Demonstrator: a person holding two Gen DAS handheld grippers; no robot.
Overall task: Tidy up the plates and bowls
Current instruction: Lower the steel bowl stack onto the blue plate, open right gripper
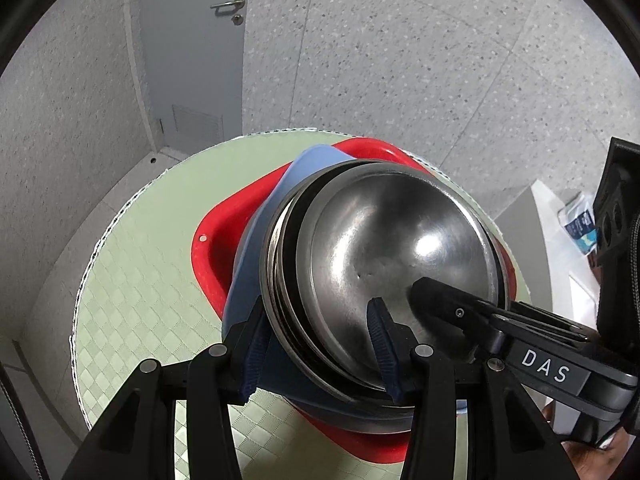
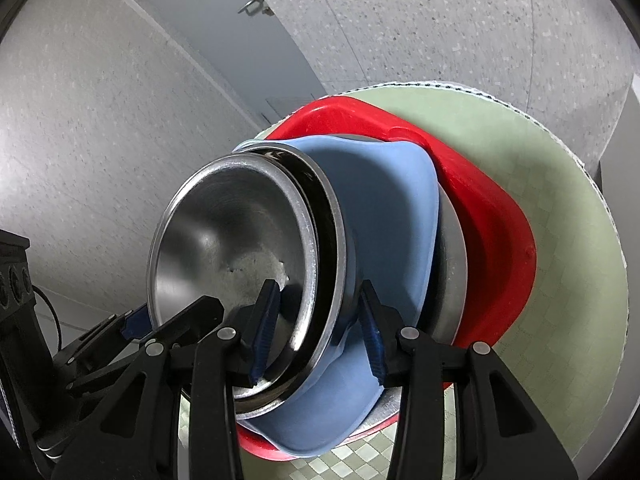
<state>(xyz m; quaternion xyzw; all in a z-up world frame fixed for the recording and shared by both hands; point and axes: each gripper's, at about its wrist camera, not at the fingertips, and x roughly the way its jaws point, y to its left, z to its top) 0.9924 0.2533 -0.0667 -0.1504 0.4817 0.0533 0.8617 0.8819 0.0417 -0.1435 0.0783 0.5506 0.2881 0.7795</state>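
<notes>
A: Where is the stack?

B: On the round green table (image 1: 132, 280). A red tray (image 1: 208, 256) carries a blue dish (image 1: 256, 240), and nested steel bowls (image 1: 384, 240) sit in that.

A: What are the left tongs (image 1: 320, 344) doing?

B: Spread partway, they straddle the near rims: one finger outside the blue dish, the other inside the top bowl. Whether the pads press the rims, I cannot tell.

A: And the right tongs (image 2: 320, 320)?

B: Much the same on the opposite side of the stack: one finger inside the top bowl, one against the blue dish's outer wall, firm contact unclear.
</notes>
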